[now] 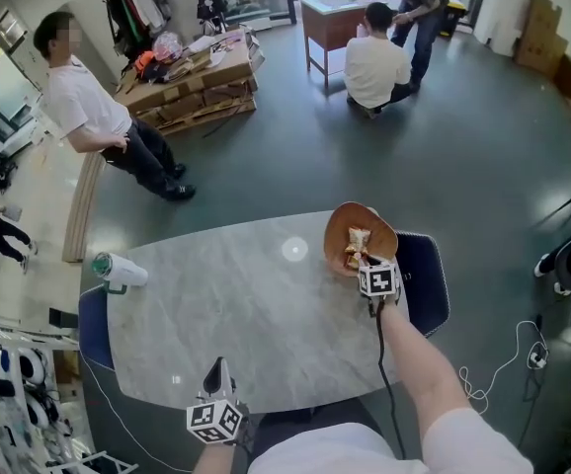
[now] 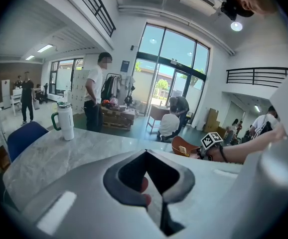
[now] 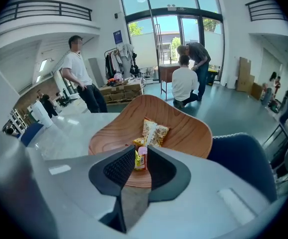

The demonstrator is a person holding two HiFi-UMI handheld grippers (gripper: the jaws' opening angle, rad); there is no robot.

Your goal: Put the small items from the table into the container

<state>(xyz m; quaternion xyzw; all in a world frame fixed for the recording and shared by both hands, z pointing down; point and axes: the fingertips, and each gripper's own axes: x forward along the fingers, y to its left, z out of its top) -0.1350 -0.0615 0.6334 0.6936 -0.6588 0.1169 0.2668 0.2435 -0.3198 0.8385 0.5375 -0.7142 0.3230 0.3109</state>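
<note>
A wooden bowl (image 1: 347, 223) stands at the right end of the marble table (image 1: 236, 304); it also shows in the right gripper view (image 3: 184, 133) and small in the left gripper view (image 2: 183, 146). Inside lies a yellow snack packet (image 3: 155, 132). My right gripper (image 3: 140, 151) reaches over the bowl's near rim (image 1: 365, 263). A small yellow item with a pink top (image 3: 141, 159) stands between its jaws on the bowl's floor, and the pads stand slightly off it. My left gripper (image 1: 218, 365) hovers at the table's front edge, tips together (image 2: 145, 153). Something reddish shows in the hollow behind its tips.
A white tumbler with a green handle (image 1: 118, 270) stands at the table's left end (image 2: 64, 121). Blue chairs stand at the right (image 1: 426, 276) and left (image 1: 93, 329) ends. A person (image 1: 98, 117) stands beyond the table, and others are by a wooden desk (image 1: 327, 18).
</note>
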